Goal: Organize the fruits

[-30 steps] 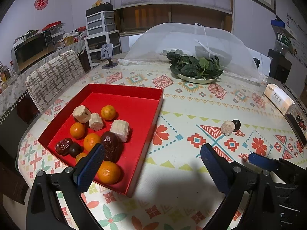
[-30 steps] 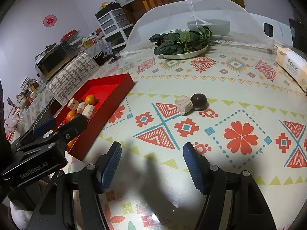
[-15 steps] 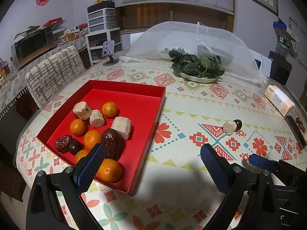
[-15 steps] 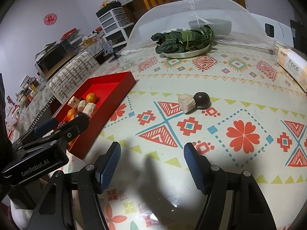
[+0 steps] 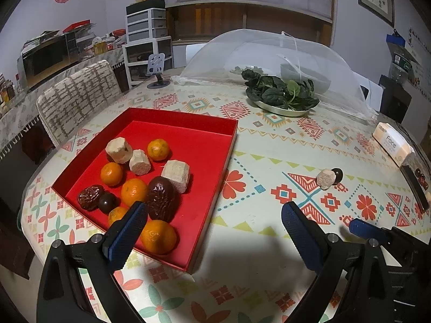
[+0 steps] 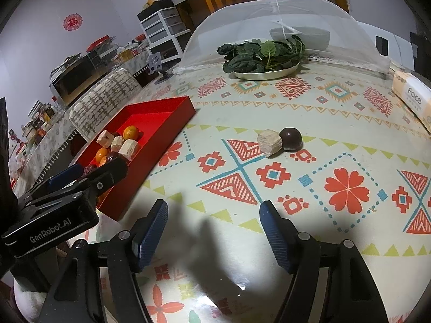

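A red tray (image 5: 207, 123) on the patterned table holds several oranges, pale cut chunks and dark fruits; it also shows in the right wrist view (image 6: 164, 107). A pale chunk (image 5: 325, 179) and a dark round fruit (image 5: 337, 175) lie together on the table to its right, also in the right wrist view as the chunk (image 6: 269, 142) and the dark fruit (image 6: 291, 138). My left gripper (image 5: 214, 231) is open and empty over the tray's near right corner. My right gripper (image 6: 212, 228) is open and empty, short of the two loose pieces.
A metal plate of leafy greens (image 5: 280, 94) stands at the back before a mesh food cover (image 5: 269, 53). A tissue pack (image 5: 392, 142) lies at the right edge. A patterned chair (image 5: 78, 99) stands to the left of the table.
Both grippers have stayed open and moved slightly; the views have shifted a little toward the table. No object has moved.
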A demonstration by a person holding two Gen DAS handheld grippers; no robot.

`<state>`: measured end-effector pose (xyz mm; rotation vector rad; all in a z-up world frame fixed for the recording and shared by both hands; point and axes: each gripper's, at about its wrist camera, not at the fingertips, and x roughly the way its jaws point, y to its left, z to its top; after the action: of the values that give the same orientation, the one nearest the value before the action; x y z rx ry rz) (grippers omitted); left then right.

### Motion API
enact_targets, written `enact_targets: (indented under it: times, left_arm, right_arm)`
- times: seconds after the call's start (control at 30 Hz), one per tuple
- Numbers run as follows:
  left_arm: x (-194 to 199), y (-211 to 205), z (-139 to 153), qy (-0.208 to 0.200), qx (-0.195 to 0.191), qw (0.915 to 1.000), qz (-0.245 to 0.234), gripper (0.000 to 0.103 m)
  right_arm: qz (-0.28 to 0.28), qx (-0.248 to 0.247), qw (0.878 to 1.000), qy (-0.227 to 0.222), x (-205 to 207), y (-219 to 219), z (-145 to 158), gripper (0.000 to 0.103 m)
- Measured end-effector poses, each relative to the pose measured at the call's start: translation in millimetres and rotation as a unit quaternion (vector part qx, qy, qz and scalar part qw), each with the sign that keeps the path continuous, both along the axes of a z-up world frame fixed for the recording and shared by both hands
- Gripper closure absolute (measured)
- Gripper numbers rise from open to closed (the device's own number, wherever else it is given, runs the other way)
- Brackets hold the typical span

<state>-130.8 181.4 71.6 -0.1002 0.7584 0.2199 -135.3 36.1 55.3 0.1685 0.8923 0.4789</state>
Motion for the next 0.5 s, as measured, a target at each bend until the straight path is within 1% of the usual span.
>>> enact_targets:
  times: [0.5]
  left_arm:
    - [-0.5,3.5,0.0,0.001,-0.002,1.0000,0.000,0.004]
  right_arm:
    - [0.004,-0.004,1.000,0.002,-1.0,5.5,-0.6,0.027]
